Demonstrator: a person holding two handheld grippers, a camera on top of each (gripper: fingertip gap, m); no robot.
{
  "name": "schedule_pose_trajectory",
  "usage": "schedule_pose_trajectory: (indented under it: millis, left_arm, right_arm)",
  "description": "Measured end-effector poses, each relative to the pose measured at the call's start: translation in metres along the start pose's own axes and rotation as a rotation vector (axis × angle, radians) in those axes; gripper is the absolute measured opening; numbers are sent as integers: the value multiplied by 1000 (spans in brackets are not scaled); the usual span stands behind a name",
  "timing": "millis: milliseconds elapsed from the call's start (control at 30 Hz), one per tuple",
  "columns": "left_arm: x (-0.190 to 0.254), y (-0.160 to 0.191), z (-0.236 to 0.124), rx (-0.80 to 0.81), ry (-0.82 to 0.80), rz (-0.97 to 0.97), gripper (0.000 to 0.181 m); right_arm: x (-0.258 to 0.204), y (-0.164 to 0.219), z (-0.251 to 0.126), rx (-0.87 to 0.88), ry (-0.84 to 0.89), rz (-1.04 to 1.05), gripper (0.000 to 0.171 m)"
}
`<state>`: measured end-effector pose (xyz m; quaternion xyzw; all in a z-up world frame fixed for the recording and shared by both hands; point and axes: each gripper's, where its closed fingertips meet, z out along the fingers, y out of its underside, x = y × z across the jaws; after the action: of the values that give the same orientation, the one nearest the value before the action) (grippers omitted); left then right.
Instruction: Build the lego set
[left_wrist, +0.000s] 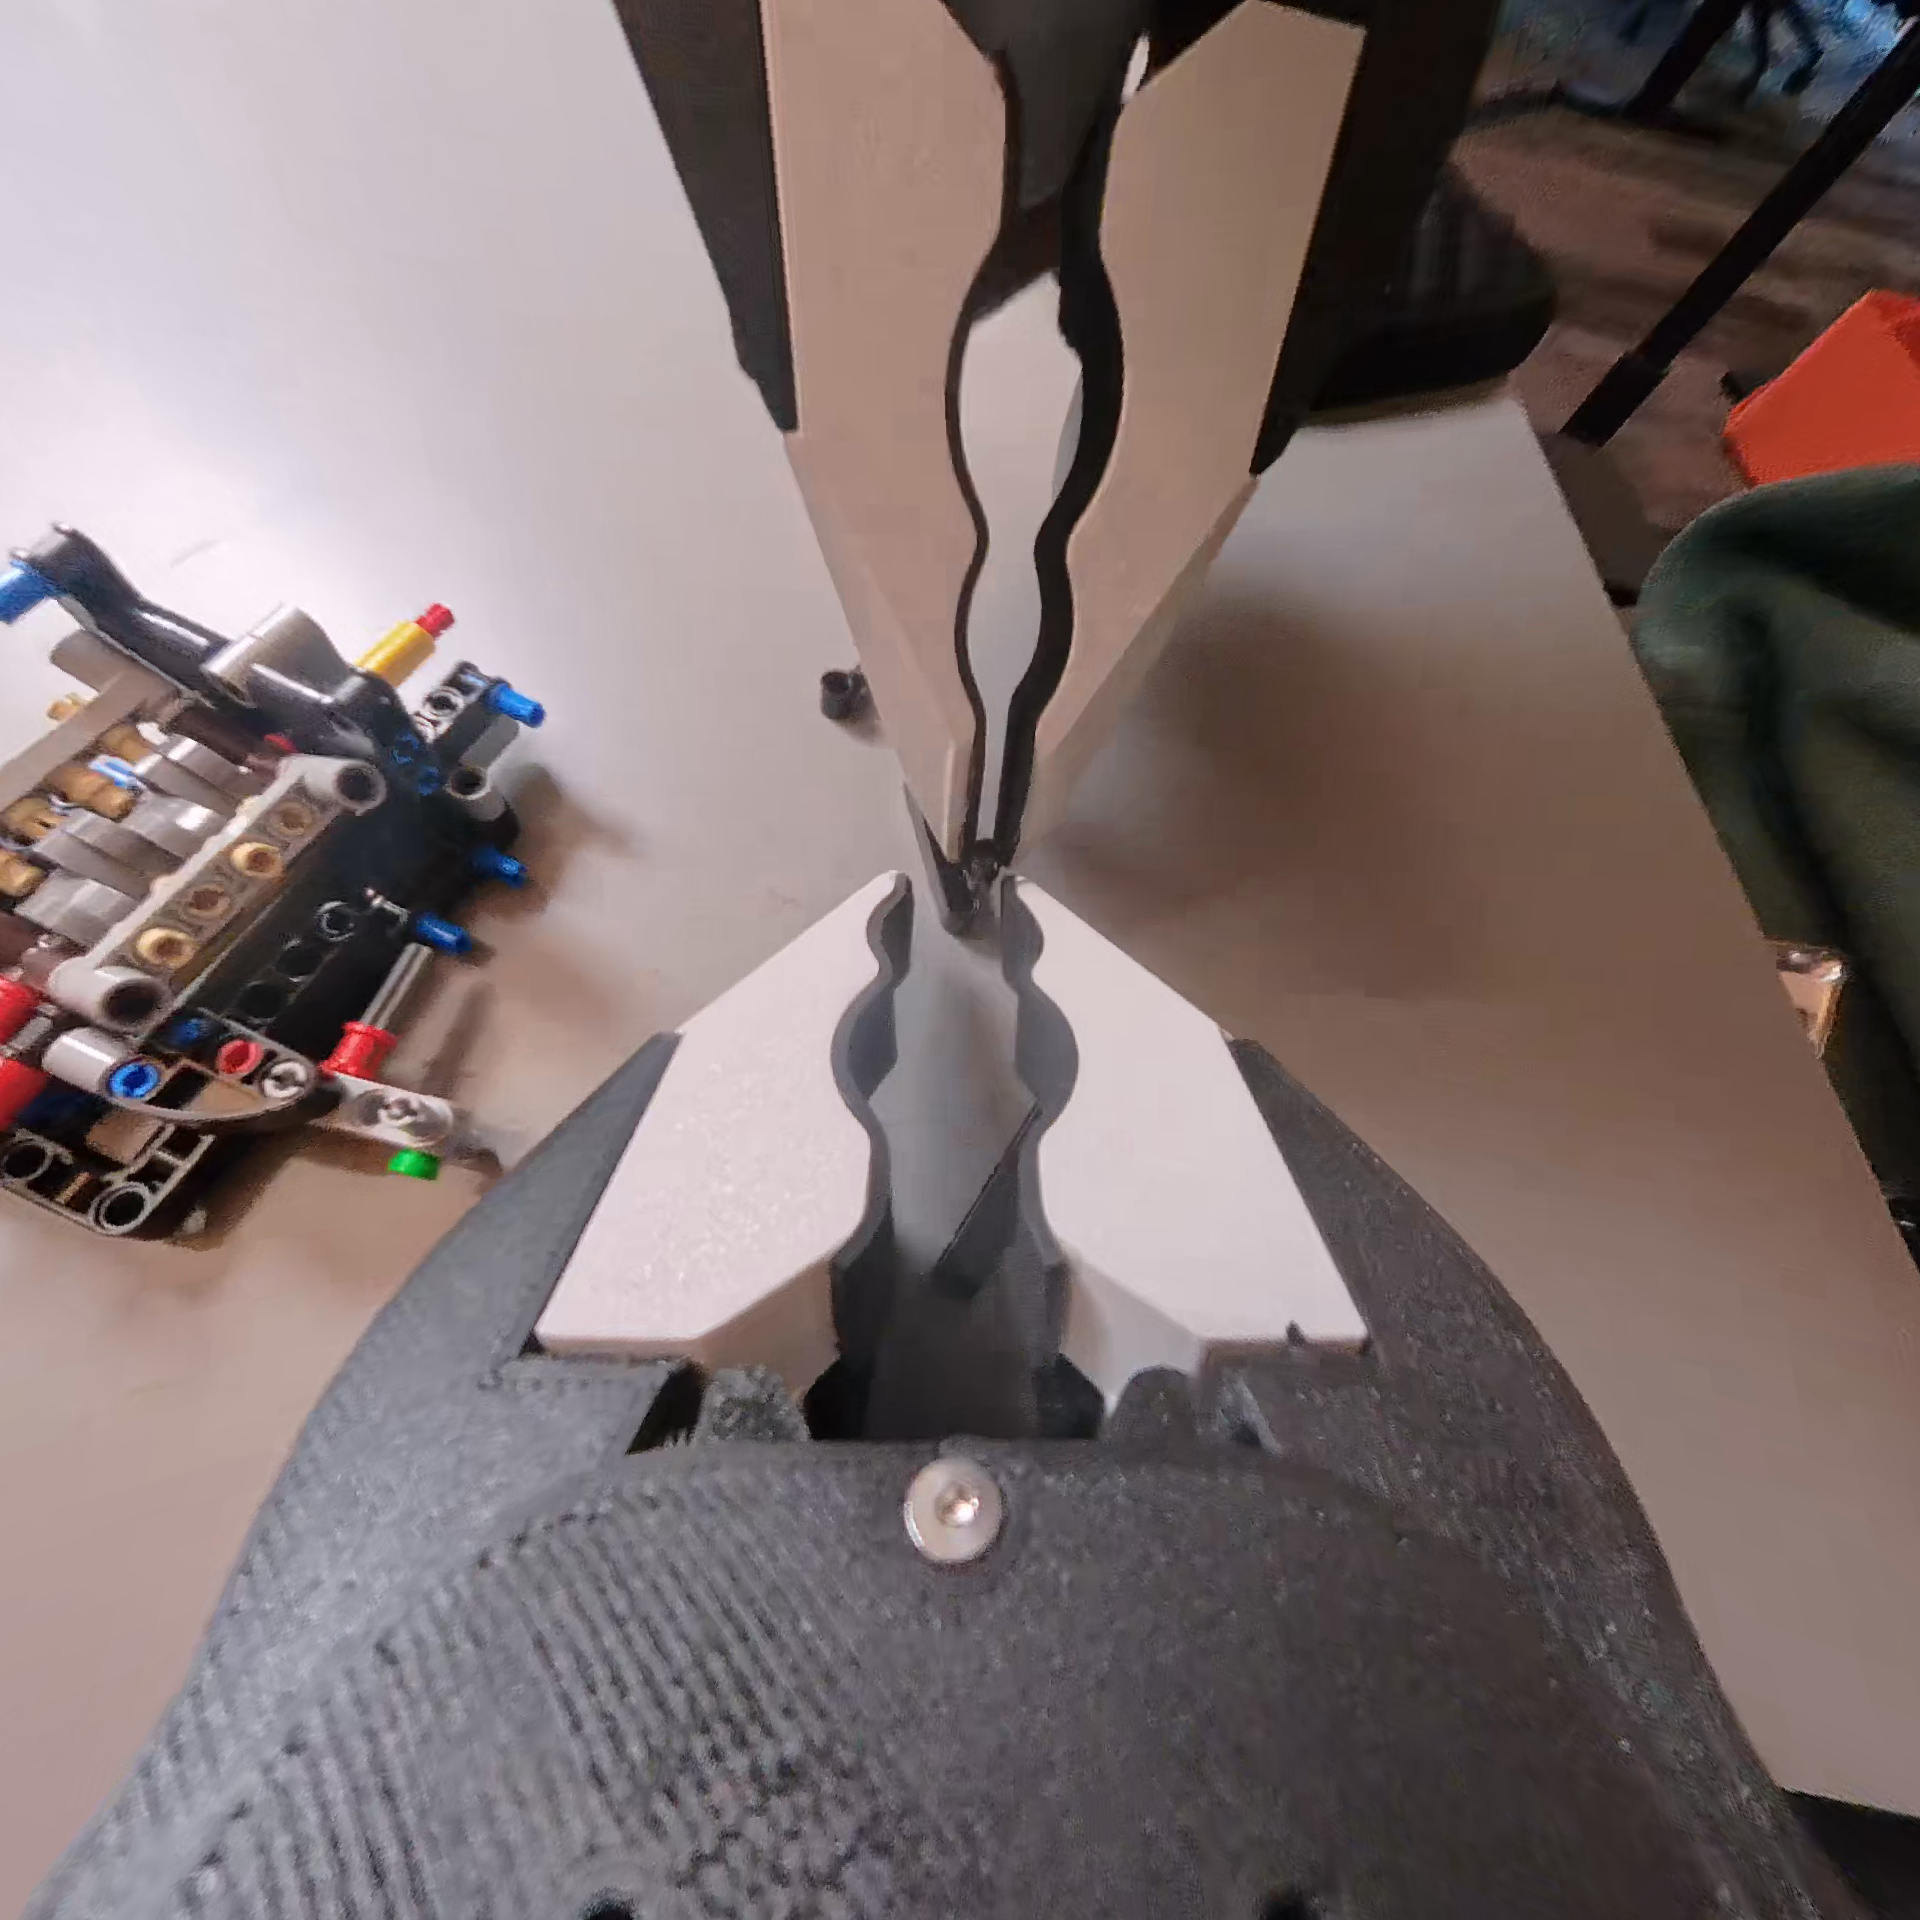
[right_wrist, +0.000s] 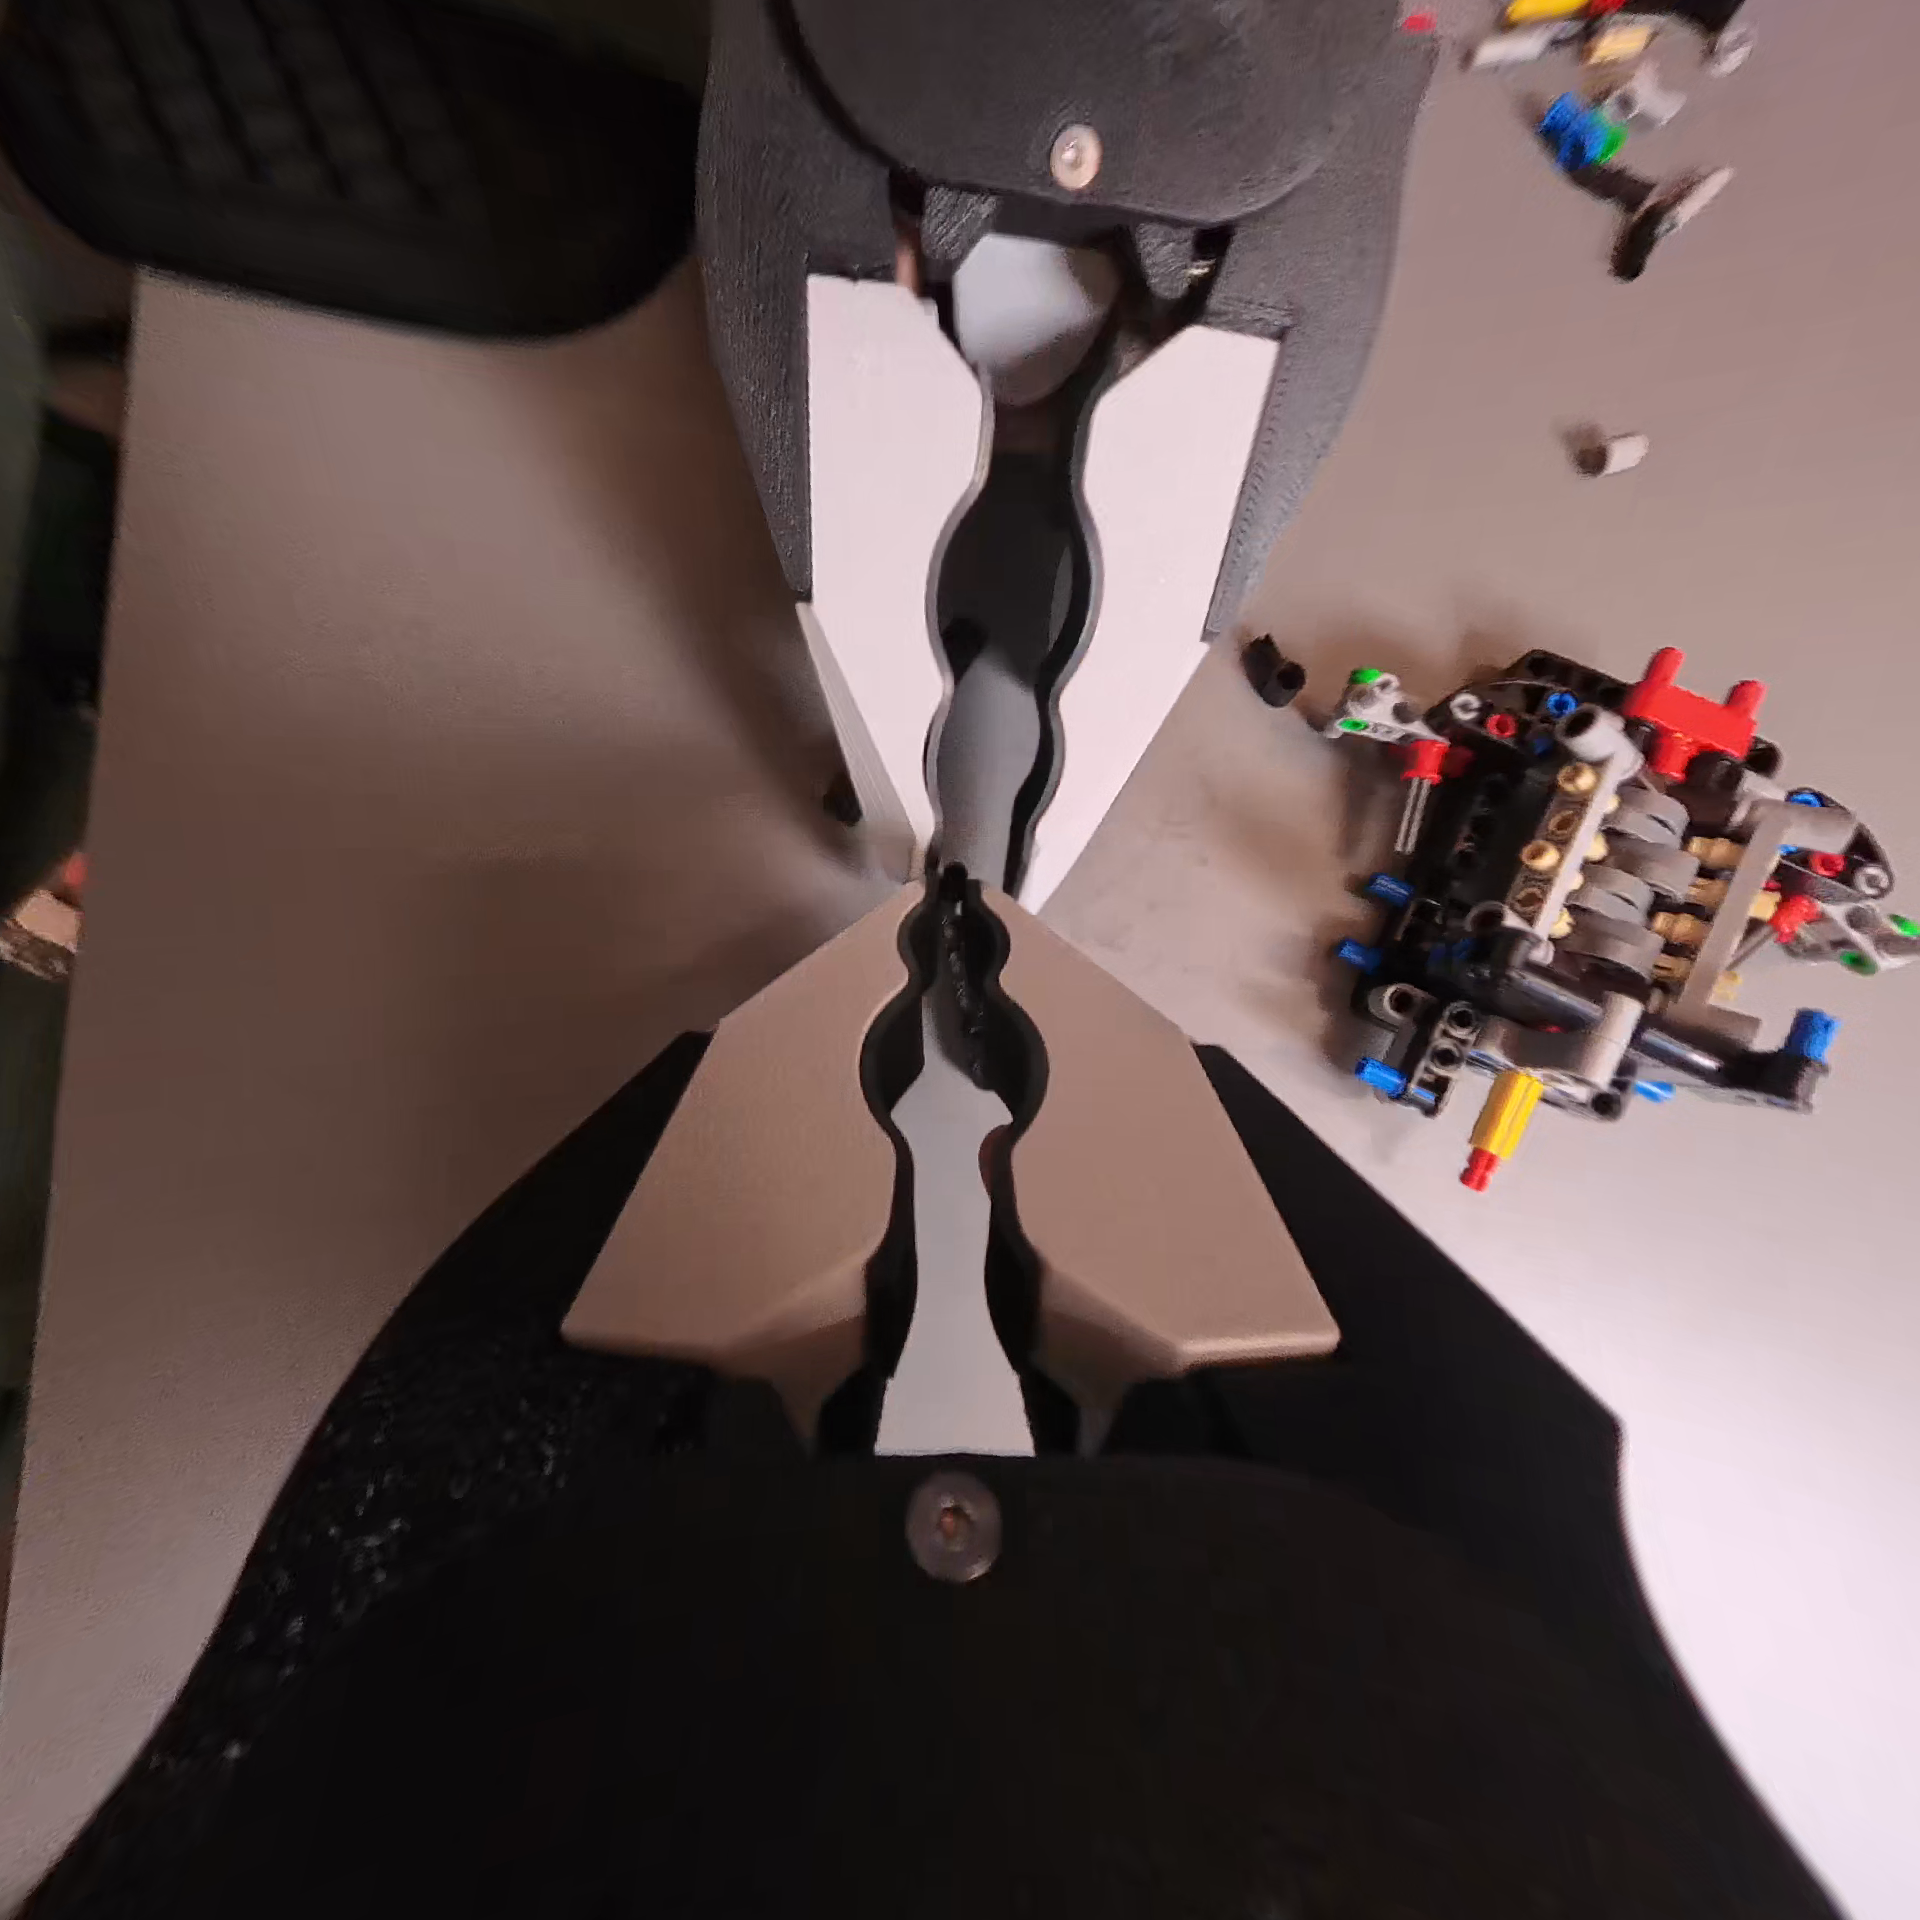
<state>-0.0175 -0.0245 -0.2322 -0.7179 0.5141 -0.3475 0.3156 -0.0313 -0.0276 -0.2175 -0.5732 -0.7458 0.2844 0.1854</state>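
Note:
My two grippers meet tip to tip above the pale table. In the left wrist view, my left gripper (left_wrist: 958, 891) is shut on a thin black rod (left_wrist: 987, 1195) that lies along the gap between its fingers. My right gripper (left_wrist: 982, 854) comes down from the top, shut on a small black piece at its tips. In the right wrist view, my right gripper (right_wrist: 951, 906) grips a ridged black piece (right_wrist: 964, 987), and the left gripper (right_wrist: 971, 860) faces it from above. The partly built Lego assembly (left_wrist: 208, 914) lies on the table to the left; it also shows in the right wrist view (right_wrist: 1610, 894).
A small black connector (left_wrist: 844, 691) lies loose near the grippers, also in the right wrist view (right_wrist: 1273, 665). A grey bush (right_wrist: 1608, 452) and a blurred cluster of parts (right_wrist: 1600, 94) lie farther off. A green cloth (left_wrist: 1808, 779), an orange box (left_wrist: 1839, 395) and a dark chair (right_wrist: 312, 135) lie beyond the table edge (left_wrist: 1662, 727). My left and right fingertips are right by each other. From either gripper's tips it is about 20 cm to the grey bush (right_wrist: 1608, 452).

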Motion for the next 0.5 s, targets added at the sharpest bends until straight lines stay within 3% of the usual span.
schedule_pose_trajectory:
  millis: [33, 267, 500]
  left_arm:
    - [0, -3, -2, 26, 6, -2, 17]
    - [6, -21, -12, 150, 47, 2, 3]
    - [8, -13, -6, 79, 37, 20, 2]
  right_arm:
    - [0, -4, -3, 56, 1, 21, 1]
    - [3, -17, -18, 269, -2, 119, 2]
    - [-1, -10, -13, 172, 1, 63, 4]
